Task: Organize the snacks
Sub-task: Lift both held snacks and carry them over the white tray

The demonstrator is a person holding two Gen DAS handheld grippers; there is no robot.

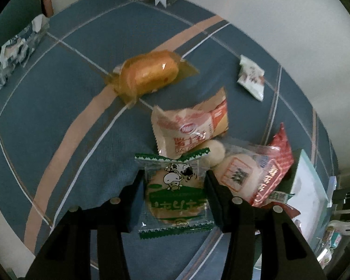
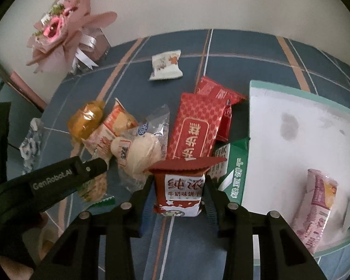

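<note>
Above the blue desk (image 1: 58, 93), my left claw (image 1: 175, 186) grips a green-edged biscuit packet (image 1: 175, 193); my right claw (image 2: 178, 191) clamps a red-topped milk biscuit packet (image 2: 178, 186).

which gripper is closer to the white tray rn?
Right. The right gripper, shut on a milk biscuit pack, sits just beside the white tray. The left gripper, holding a green cookie pack, is beyond the snack pile, farther from it.

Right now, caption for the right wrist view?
Right tongs shut on milk biscuit packet, beside the white tray.
</note>
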